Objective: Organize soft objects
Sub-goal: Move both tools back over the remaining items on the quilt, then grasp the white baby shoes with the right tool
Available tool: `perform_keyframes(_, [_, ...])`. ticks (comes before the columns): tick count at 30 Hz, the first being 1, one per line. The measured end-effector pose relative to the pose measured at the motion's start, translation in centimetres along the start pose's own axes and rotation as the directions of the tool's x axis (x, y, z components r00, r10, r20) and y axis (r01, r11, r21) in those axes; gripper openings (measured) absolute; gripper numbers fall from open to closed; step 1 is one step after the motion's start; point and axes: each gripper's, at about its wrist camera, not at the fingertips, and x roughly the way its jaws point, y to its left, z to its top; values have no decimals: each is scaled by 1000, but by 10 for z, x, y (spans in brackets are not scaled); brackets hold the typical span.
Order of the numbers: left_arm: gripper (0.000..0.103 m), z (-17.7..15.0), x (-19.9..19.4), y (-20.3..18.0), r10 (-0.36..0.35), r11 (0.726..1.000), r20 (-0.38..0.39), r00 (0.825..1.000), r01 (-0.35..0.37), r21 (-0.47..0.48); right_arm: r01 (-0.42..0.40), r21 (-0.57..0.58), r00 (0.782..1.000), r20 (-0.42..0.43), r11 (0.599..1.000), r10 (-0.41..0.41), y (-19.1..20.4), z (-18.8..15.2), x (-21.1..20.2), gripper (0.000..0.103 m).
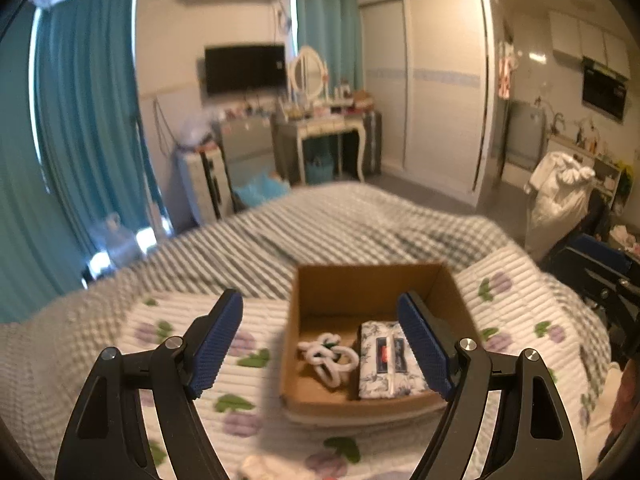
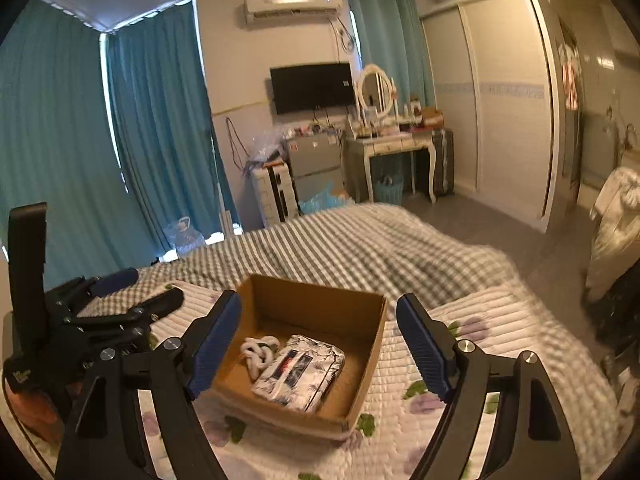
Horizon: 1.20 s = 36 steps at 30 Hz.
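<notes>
Cardboard box (image 1: 320,280) ahead of open left gripper (image 1: 320,340)

In the left wrist view, the open brown cardboard box (image 1: 372,292) hides part of its floor behind its near wall, and a white soft item (image 1: 264,470) on the bed is cut by the bottom edge. The dressing-table clutter (image 1: 320,106) is too blurred to identify.
</notes>
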Motion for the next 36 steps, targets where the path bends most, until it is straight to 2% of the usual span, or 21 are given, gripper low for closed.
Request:
perform_keyframes(4, [82,-3,-71,5,4,1000,93,996,-5,13,-7,-46,999,35,999,9,18,8,-61,94])
perform_keyframes(8, [86,-22,-114,10,14,1000,116,993,-17,22,7,-109,999,40,994,-2,39,-10,-98,98])
perform_keyframes(10, [86,-40,-124,12,-1,1000,87,996,-1,21,13,-144,1000,21,989,-10,48,-24,-109,98])
perform_keyframes(13, [86,-68,-129,16,15,1000,49,999,-15,3,-16,-188,999,-35,982,9,61,-52,-118,98])
perform_keyframes(17, [86,-110,-122,17,21,999,-4,1000,-21,-28,-34,-205,991,-134,978,7,69,-100,-108,98])
perform_keyframes(21, [86,-152,-113,14,23,999,-66,998,-26,-33,-43,-193,963,-269,980,-11,74,-158,-85,98])
perform_keyframes(23, [86,-175,-109,11,36,999,-87,996,-38,-16,-37,-156,941,-338,987,-18,74,-187,-75,98])
perform_keyframes(24, [86,-185,-108,10,35,999,-94,995,-36,-11,-47,-133,930,-367,990,-5,75,-199,-70,95])
perform_keyframes(25, [86,-196,-104,12,31,999,-112,993,-32,-9,-57,-121,922,-387,991,5,76,-209,-66,87])
perform_keyframes(29, [86,-218,-93,21,10,1000,-171,985,-15,-27,-80,-92,889,-458,993,29,88,-243,-55,75])
perform_keyframes(33, [86,-233,-84,34,-4,998,-211,977,-10,-66,-103,-115,854,-519,988,29,103,-259,-40,65])
perform_keyframes(36, [86,-241,-81,41,-15,996,-225,974,-5,-90,-107,-121,843,-537,987,26,107,-264,-31,48])
